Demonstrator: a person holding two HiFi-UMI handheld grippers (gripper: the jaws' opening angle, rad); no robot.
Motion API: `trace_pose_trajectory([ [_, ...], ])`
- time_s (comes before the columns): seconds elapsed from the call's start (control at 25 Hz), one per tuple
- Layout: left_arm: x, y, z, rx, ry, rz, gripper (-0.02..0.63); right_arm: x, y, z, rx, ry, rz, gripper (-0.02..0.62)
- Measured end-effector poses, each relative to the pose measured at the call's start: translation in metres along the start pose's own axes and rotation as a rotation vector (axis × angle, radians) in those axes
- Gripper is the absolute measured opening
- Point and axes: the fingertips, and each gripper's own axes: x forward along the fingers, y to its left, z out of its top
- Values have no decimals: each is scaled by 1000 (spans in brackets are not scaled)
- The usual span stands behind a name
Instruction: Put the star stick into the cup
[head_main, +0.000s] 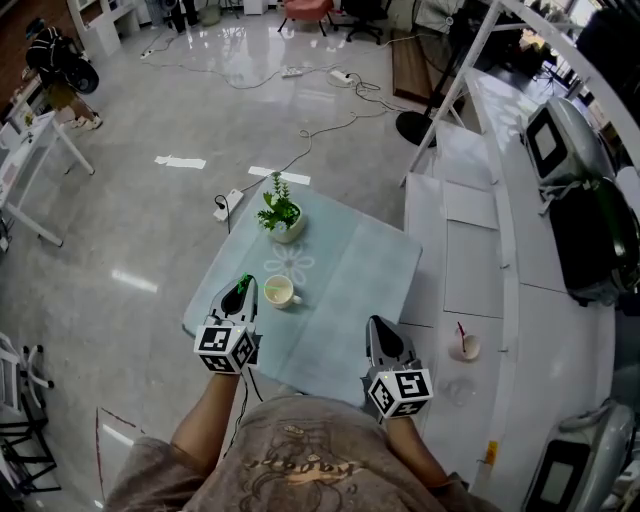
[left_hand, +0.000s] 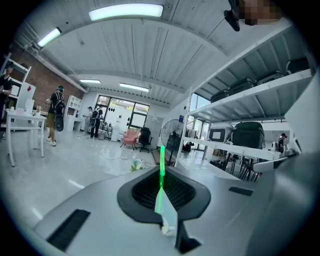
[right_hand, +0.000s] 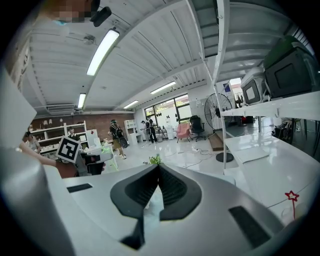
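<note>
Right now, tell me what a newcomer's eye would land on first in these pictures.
First comes the glowing green stick clamped in the left claw, just left of the cup on the pale blue table. Next come the plant at the table's far edge, and a red star stick standing in a second cup on the white bench to the right.

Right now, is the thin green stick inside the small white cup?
Out: the left gripper grips the green stick beside the white cup.
</note>
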Motion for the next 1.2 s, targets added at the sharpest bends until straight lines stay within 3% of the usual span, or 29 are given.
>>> trace_pose_trajectory([
  [0.56, 42, 18, -61, -69, 131, -23, 31, 2, -13, -5, 2, 23, -60, -2],
  [1.2, 58, 36, -87, -173, 161, 5, 32, 5, -18, -11, -9, 56, -76, 0],
])
